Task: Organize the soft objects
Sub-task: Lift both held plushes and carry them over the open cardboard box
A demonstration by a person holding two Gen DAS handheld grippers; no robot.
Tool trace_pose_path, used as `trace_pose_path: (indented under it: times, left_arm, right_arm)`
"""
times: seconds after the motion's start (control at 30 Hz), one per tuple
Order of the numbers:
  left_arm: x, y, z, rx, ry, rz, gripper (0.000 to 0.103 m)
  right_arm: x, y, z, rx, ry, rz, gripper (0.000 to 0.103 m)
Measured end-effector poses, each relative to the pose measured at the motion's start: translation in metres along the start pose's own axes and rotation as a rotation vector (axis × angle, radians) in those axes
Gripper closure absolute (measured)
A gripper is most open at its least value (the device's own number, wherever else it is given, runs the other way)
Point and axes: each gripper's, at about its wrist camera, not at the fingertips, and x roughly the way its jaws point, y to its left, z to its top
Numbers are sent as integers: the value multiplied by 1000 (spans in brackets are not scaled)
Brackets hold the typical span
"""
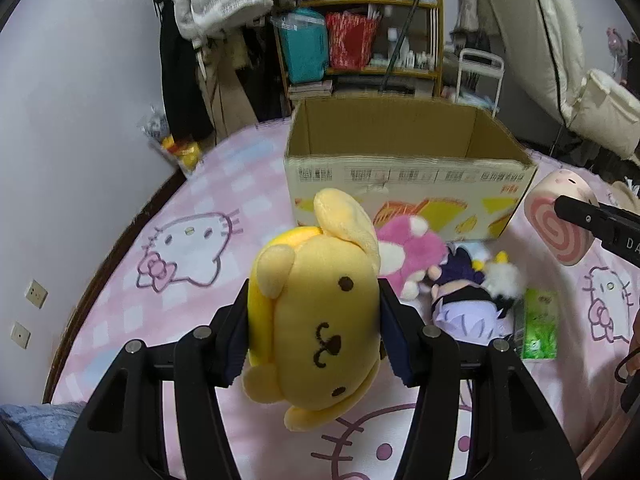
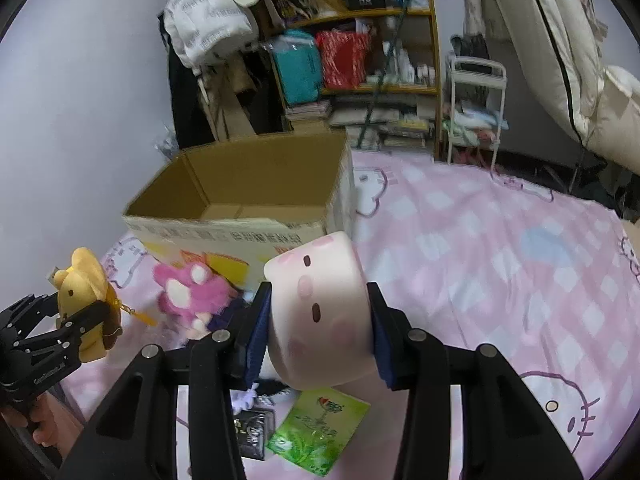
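Two soft toys ride above a pink cat-print bed (image 2: pixel 500 240), each clamped in a hand-held gripper, with an open cardboard box (image 1: pixel 404 160) waiting just beyond them. The left gripper (image 1: pixel 314 332) is closed on a yellow dog plush (image 1: pixel 316 312), its pads pressing the toy's sides so the body bulges between them; the toy's long axis runs away from the gripper, ears toward the box. The right gripper (image 2: pixel 318 328) is closed on a pink roll-cake plush (image 2: pixel 320 312), squeezed across its round sides, its face turned up.

The box lies directly ahead of the left gripper and ahead and to the left of the right one, its open top facing up and its inside looking bare as far as can be seen. Both toys appear to sit lower than the near rim, so that wall is what stands in the way; each load would likely need lifting over it before release. The left hand looks the better lined up of the two.

On the bed between the grippers and the box's near wall lie a pink rabbit plush (image 1: pixel 404 248), a purple-haired doll (image 1: pixel 468 304) and a green packet (image 1: pixel 538 324), still unsorted. A crowded shelf (image 1: pixel 360 32) stands against the far wall.
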Motion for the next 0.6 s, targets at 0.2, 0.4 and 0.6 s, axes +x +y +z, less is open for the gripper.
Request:
trace_pose_path:
  times: [0.2, 0.4, 0.6]
  left_arm:
    - [-31, 1, 5, 28, -126, 2, 47]
    - [-59, -1, 18, 52, -236, 15, 47]
    - [-80, 7, 40, 41, -306, 7, 47]
  right_arm:
    - [-32, 14, 6, -34, -113, 21, 56]
    - [-55, 29, 19, -69, -209, 30, 56]
    - [-64, 38, 37, -95, -248, 30, 56]
